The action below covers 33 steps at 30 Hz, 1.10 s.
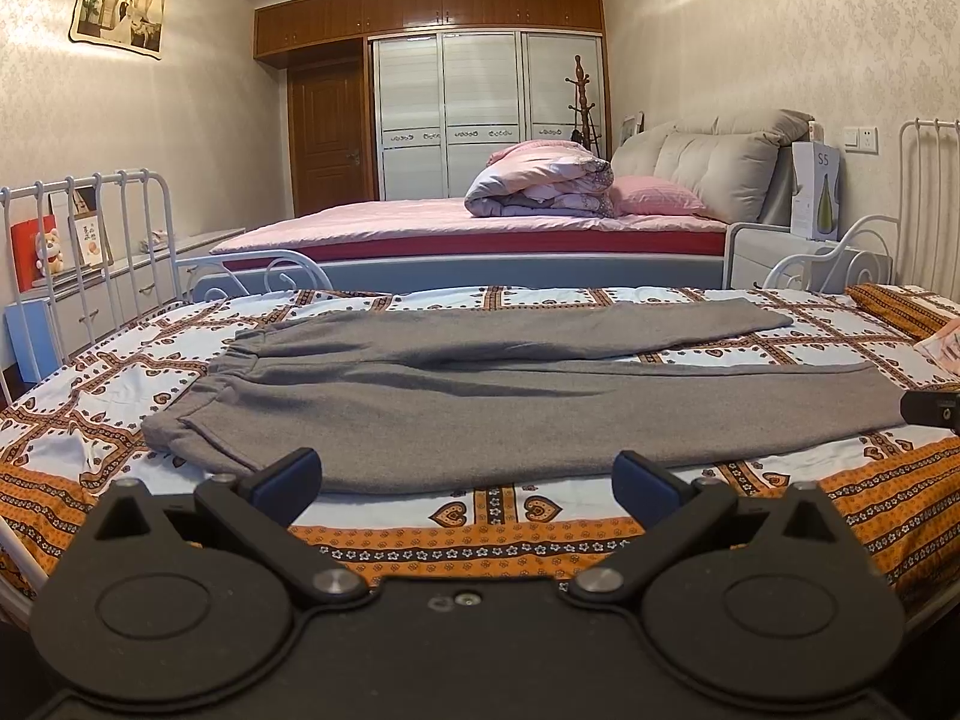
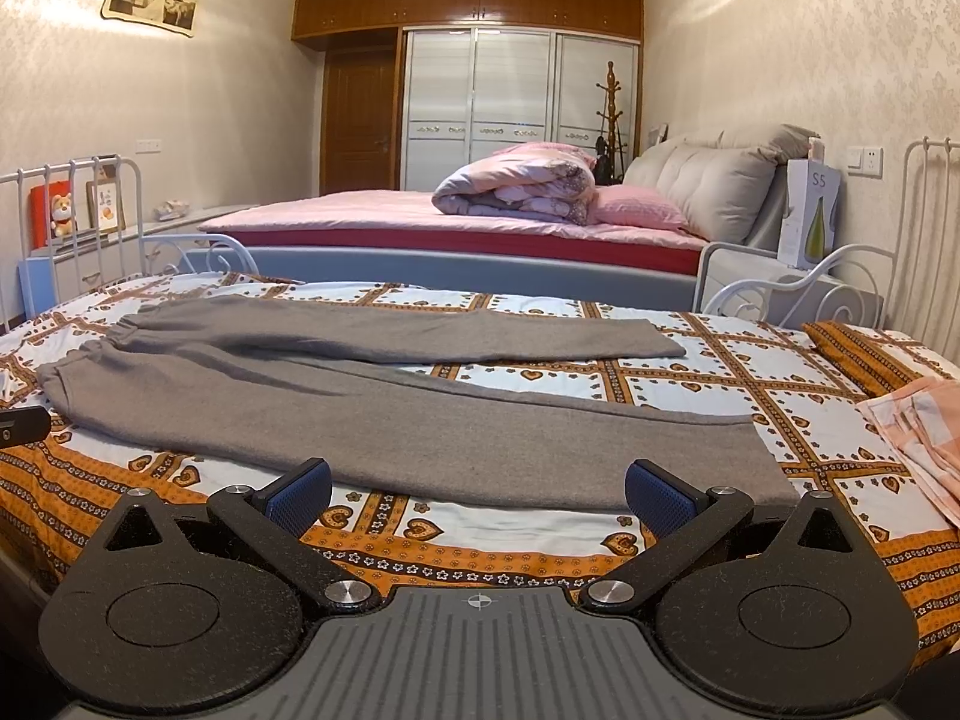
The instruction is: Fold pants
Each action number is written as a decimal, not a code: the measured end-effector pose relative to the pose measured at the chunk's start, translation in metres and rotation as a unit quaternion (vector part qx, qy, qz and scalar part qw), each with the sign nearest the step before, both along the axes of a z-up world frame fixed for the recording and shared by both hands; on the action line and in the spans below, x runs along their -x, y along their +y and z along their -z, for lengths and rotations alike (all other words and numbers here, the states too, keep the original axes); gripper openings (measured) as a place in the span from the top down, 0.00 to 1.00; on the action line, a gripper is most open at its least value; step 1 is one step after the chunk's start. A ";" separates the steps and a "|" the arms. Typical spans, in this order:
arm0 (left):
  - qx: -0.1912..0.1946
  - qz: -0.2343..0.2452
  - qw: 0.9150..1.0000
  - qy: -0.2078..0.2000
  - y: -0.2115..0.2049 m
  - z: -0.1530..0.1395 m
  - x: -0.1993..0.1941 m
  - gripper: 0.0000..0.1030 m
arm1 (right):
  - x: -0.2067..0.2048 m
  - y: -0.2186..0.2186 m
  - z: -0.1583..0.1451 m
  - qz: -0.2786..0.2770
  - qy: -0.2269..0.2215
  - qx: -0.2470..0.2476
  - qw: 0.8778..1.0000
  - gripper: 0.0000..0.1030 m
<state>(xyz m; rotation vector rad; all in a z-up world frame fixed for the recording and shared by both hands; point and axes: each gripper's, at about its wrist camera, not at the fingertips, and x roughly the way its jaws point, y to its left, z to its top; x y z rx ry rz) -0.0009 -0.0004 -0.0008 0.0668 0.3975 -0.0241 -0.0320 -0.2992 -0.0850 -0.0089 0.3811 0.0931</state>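
The pants (image 1: 480, 396), grey and soft-looking, lay spread flat across the patterned bedspread (image 1: 540, 510) of the near bed, waistband to the left and both legs running to the right, parted in a narrow V. In the left wrist view the near leg's hem was cut off behind a dark piece of the other tool at the right edge; the right wrist view showed that hem whole, just beyond its own right fingertip. The far leg's hem lay in plain sight in both views.

The left gripper (image 1: 468, 480) hovered over the near edge of the bed with its jaws spread wide and nothing between them, its blue pads close to the near edge of the pants by the waistband. The right gripper (image 2: 478, 495) was likewise wide open and empty, over the near leg toward the hem.

A pink cloth (image 2: 924, 438) at the right was cut off by the frame edge. Past the near bed, a white box (image 1: 815, 192) beside the far bed's headboard read "S5". The writing on the framed cards (image 1: 90, 234) behind the white metal bed rail (image 1: 90, 228) at the left was too small to read.
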 end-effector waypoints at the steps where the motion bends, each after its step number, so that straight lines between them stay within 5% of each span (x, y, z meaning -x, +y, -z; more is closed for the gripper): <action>1: 0.000 0.001 1.000 0.001 0.000 0.000 0.000 0.06 | 0.000 0.000 0.000 0.000 0.000 0.000 1.000 0.00; 33: 0.001 0.000 1.000 0.001 0.000 0.001 -0.002 0.06 | 0.000 0.000 0.000 0.001 0.000 -0.001 1.000 0.00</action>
